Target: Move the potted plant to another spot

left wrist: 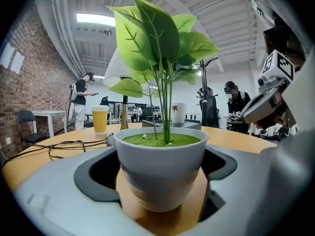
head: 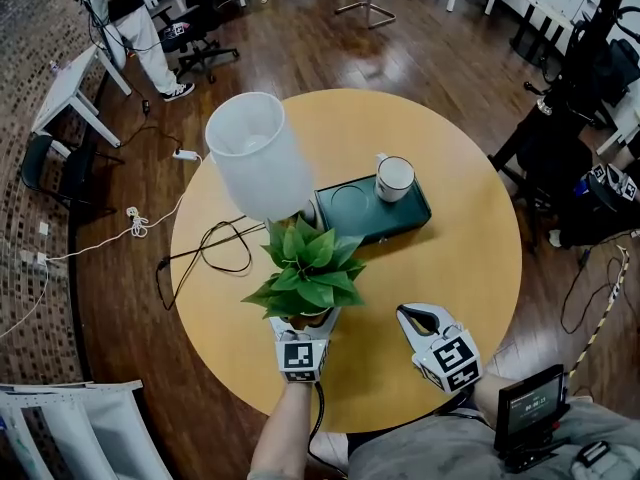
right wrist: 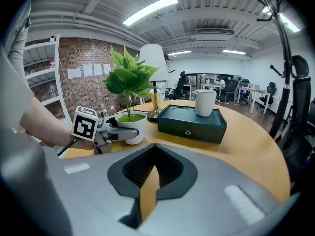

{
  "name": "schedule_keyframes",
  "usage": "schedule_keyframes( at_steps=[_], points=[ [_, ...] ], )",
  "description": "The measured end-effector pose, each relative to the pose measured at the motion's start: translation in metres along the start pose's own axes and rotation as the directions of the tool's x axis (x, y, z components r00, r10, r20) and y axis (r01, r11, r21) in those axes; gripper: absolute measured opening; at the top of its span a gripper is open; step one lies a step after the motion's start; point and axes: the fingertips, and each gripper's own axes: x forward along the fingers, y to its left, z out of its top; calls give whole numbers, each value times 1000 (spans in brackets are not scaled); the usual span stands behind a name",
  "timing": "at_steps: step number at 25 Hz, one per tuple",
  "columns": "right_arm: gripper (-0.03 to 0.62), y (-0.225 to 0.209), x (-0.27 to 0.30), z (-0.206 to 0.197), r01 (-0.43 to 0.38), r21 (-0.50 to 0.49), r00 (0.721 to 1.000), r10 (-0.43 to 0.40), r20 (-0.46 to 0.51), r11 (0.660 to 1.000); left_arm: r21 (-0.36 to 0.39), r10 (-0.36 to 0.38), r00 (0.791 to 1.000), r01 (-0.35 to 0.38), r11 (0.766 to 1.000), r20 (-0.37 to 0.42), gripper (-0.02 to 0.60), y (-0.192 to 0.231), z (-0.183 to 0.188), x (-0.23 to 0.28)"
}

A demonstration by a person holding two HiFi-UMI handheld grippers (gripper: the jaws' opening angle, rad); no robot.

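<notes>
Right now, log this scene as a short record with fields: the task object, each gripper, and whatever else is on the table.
Task object: potted plant, upright, apparently resting on the round table, near the person's edge
Left gripper: jaws closed on the pot's sides
Right gripper: jaws together, empty, to the plant's right
Neighbours: white-shaded lamp just behind the plant; dark green box with a white cup on it
Task status: plant gripped, not visibly lifted
</notes>
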Motion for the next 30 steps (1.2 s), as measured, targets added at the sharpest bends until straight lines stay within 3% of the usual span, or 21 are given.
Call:
schedule_keyframes(
  at_steps=[20,30],
  points=[
    [6,26,6,-15,-13,-29,1000,13,6,999,8,-8,1000,8,1000,9,511,2,-20,-17],
    [8,28,-2,10,-3,-37,999,4,32,999,-22,-29,999,29,999,-34,535,4,-19,-28]
  ],
)
